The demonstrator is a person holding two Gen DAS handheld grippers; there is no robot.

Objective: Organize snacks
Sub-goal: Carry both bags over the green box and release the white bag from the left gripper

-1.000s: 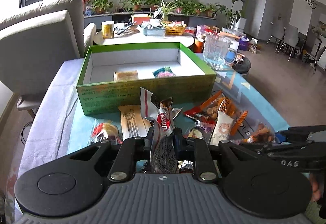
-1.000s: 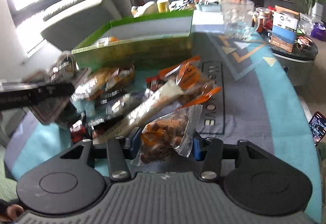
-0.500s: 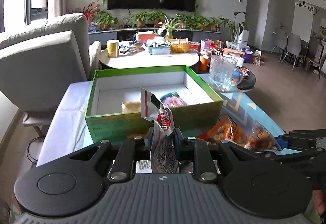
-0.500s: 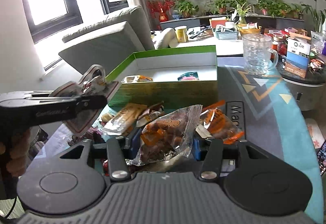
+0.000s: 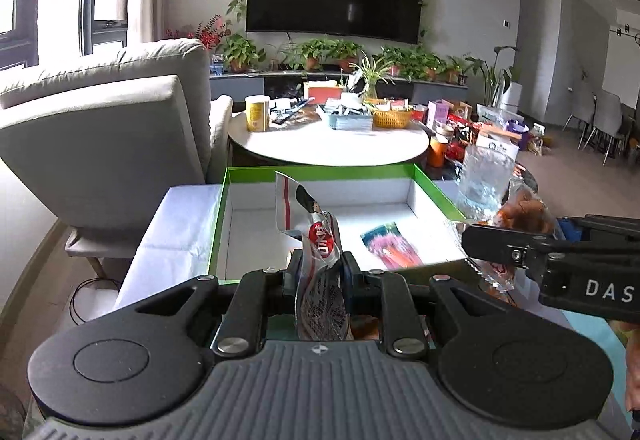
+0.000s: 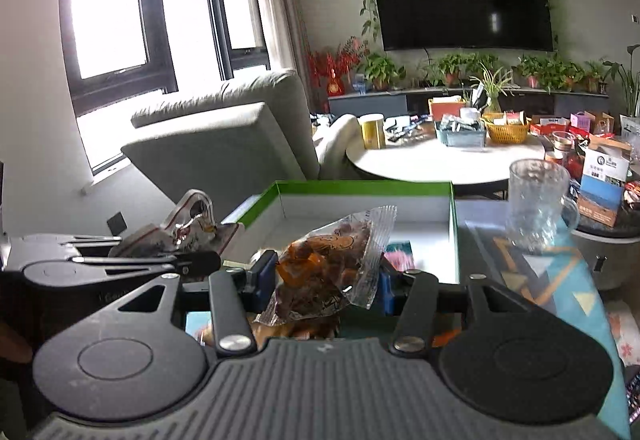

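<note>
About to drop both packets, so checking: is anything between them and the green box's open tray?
Nothing visible. The silver packet and brown snack bag hang at the green box's near edge, its top open.

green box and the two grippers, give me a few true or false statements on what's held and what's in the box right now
1. The left gripper is shut on a silver packet. True.
2. The right gripper is empty. False: it is shut on a clear bag of brown snacks.
3. The green box has no lid on it. True.
4. The box is packed full. False: much white floor shows, with a pink and blue packet lying on it.
5. The glass mug stands inside the box. False: it stands outside, to the box's right.
</note>
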